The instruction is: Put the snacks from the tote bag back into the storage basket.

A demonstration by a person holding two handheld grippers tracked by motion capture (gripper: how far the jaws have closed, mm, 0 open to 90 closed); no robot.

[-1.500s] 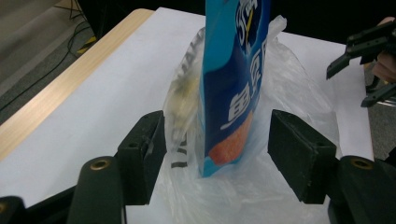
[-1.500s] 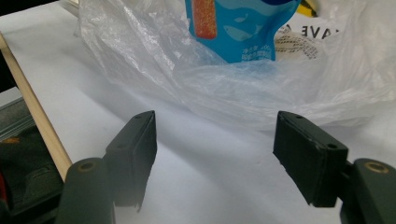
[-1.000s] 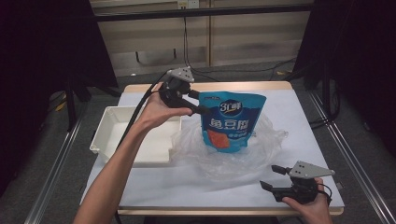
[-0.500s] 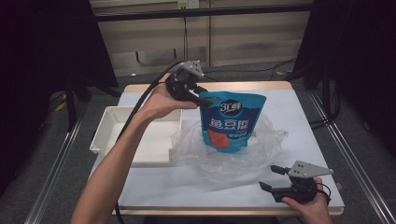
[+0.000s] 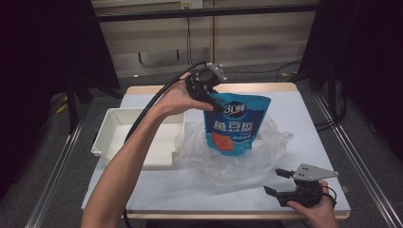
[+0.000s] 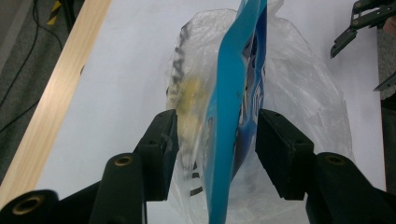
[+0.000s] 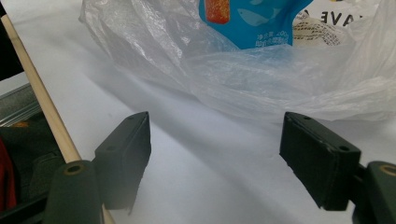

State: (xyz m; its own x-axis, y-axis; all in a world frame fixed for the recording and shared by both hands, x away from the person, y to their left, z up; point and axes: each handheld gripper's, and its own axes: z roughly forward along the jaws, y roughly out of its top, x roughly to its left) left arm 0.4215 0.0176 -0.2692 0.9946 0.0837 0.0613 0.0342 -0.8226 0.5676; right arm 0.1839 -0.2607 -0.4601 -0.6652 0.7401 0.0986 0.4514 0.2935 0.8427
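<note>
The left gripper (image 5: 215, 105) pinched the top corner of the blue pouch (image 5: 234, 124), its jaws having just narrowed around it; the pouch stood upright in the crumpled clear plastic bag (image 5: 266, 152) at mid-table. The left gripper view showed the pouch edge-on between the pads (image 6: 159, 154). The right gripper (image 5: 274, 183) rested wide open and empty near the table's front edge. A white tray (image 5: 111, 128) sat left of the bag.
</note>
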